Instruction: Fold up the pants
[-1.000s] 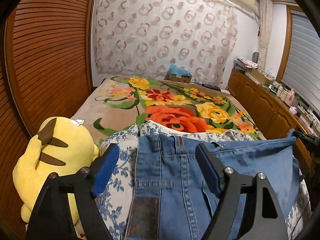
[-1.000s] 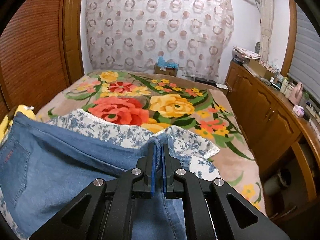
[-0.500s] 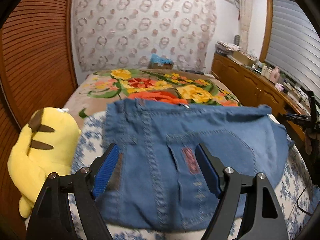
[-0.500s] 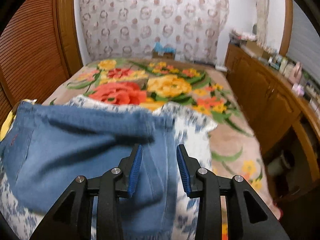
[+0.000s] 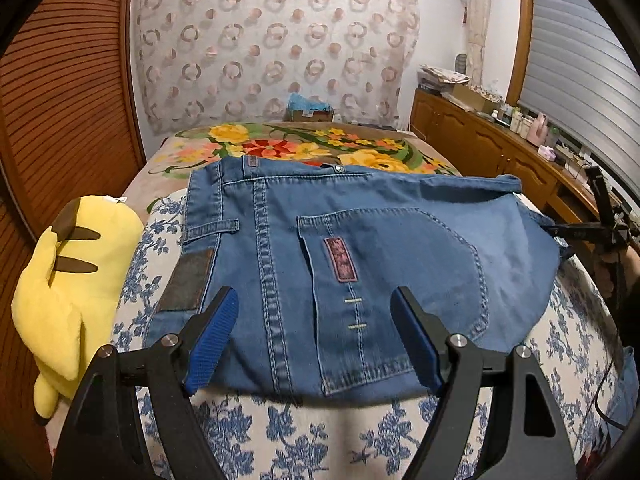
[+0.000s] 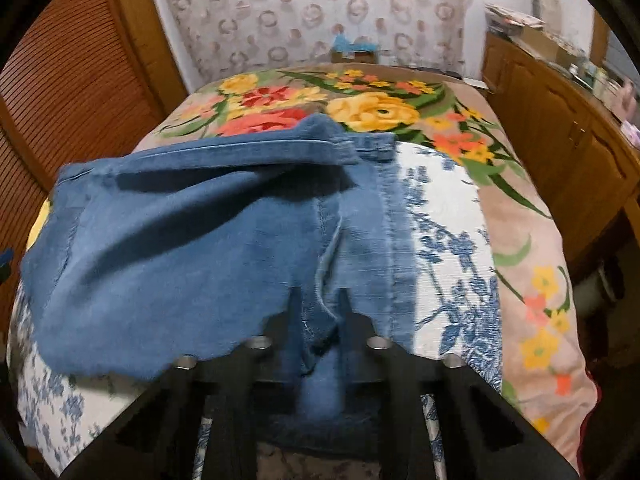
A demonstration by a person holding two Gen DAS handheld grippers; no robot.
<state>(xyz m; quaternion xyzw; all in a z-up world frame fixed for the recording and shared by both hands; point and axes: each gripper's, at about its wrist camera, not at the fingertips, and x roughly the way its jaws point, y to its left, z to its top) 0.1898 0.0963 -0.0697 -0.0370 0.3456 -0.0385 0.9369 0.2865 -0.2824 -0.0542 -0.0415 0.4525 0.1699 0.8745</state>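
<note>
Blue denim pants [image 5: 400, 232] lie folded on the bed, back pocket and dark waist patch facing up. My left gripper [image 5: 314, 294] is open just above their near edge, its blue pads [image 5: 212, 332] wide apart with nothing gripped. At the right edge of the left wrist view, the right gripper [image 5: 600, 232] reaches the pants' far side. In the right wrist view the pants [image 6: 180, 240] drape over my right gripper [image 6: 320, 308]. Its jaws are closing, a bunched fold of denim is pinched between the fingers, and the pads are hidden under the cloth.
A white cloth with blue flowers [image 5: 280, 432] lies under the pants, on top of a bright floral blanket [image 5: 280, 144]. A yellow plush toy [image 5: 68, 280] rests at the bed's left edge by the slatted wooden wall. A wooden sideboard [image 6: 560, 140] runs along the right.
The pants came down from a raised hold and now lie flat. My right gripper let go of the denim edge, then closed again on a fold. The open left gripper drew back toward the near edge.
</note>
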